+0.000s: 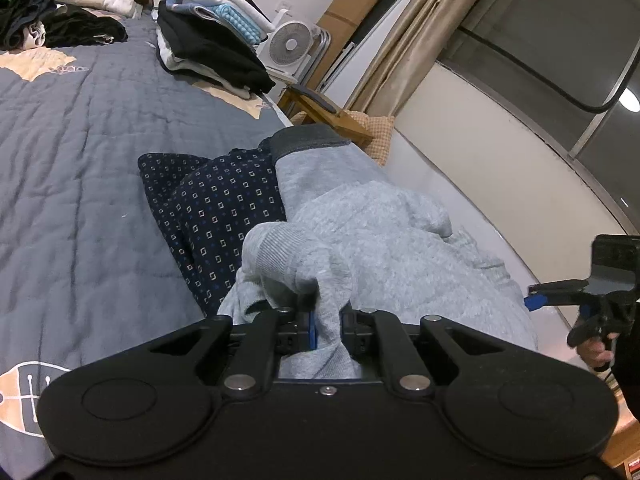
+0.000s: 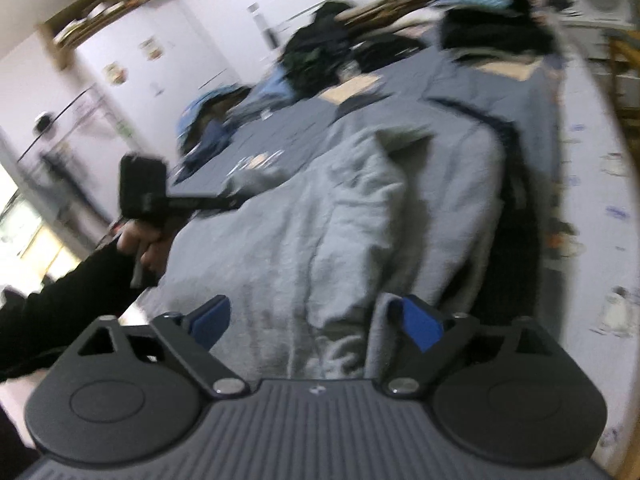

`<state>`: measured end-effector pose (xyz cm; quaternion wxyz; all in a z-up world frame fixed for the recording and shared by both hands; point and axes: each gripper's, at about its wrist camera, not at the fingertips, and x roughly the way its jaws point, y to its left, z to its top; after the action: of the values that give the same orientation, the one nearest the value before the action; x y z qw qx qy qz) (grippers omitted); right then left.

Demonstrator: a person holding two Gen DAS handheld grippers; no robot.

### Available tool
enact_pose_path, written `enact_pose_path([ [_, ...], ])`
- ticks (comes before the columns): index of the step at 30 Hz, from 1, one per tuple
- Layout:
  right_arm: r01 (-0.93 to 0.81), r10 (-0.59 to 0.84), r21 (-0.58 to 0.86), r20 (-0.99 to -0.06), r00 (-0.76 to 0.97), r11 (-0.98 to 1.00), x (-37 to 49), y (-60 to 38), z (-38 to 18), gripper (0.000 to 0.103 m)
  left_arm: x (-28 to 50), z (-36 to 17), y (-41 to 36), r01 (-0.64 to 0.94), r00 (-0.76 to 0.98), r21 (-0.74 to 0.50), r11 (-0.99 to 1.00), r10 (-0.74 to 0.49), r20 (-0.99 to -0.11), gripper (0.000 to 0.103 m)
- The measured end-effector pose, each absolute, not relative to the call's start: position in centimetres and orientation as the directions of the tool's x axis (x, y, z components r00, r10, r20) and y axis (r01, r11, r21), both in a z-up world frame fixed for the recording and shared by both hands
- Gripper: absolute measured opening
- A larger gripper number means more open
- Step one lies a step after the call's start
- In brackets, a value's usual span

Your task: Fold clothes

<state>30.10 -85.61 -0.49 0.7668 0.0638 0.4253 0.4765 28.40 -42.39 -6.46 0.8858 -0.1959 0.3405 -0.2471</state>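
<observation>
We pinch the light grey knitted sweater (image 1: 384, 240) in our left gripper (image 1: 326, 330) to anchor its near edge on the blue quilted bedspread (image 1: 80, 160); our right gripper (image 2: 316, 320) hangs spread, ready for the fabric.

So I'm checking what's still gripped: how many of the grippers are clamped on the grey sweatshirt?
1. The left gripper is pinching a fold of the grey sweatshirt at its near edge; the right gripper hangs open above the sweatshirt, gripping nothing.
</observation>
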Motion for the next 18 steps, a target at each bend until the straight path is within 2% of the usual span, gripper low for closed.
enact_pose_path([
  [8,-0.773,0.825,0.393,-0.491,0.282,0.498,27.8,-86.5,3.7,0.096,28.2,-6.2,-42.3,0.314,0.647,-0.503,0.805,-0.569,-0.507,0.009],
  [18,-0.759,0.788,0.408,-0.577,0.215,0.507,33.5,-82.6,0.8,0.097,28.3,-6.3,-42.6,0.318,0.647,-0.503,0.803,-0.572,-0.504,0.009],
])
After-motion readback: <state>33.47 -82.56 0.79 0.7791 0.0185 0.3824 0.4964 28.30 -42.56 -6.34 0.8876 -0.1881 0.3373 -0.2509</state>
